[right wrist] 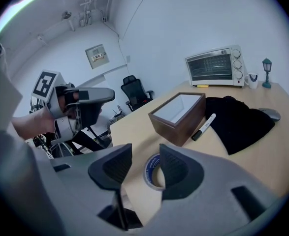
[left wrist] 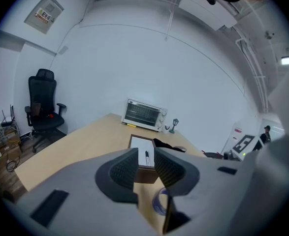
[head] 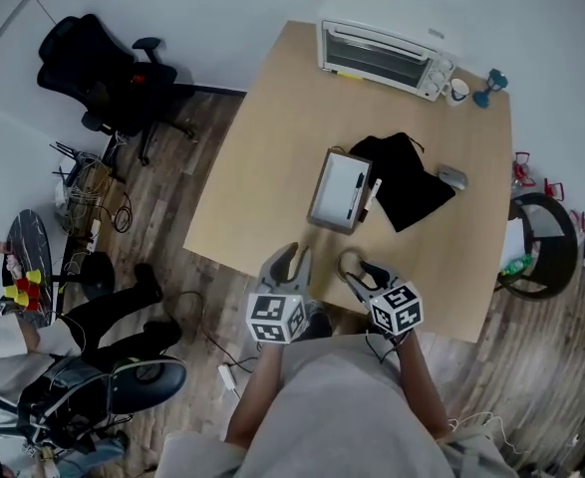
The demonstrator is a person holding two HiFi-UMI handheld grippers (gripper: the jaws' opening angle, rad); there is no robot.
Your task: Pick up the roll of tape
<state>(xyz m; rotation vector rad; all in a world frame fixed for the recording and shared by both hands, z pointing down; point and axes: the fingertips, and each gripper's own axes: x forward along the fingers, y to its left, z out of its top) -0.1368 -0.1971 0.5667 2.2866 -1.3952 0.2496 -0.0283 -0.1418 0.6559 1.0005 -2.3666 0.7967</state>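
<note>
My right gripper (head: pixel 364 270) is at the roll of tape (head: pixel 349 263), jaws wide, not gripping it.
The tape lies flat near the front edge of the table (head: pixel 262 187) and shows in the gap between those jaws. My left gripper (head: pixel 293 263) is just beside, jaws apart, empty.

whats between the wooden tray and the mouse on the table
A white marker right beside the tray, then a black cloth reaching toward the mouse; the head view and right gripper view both show it.
</note>
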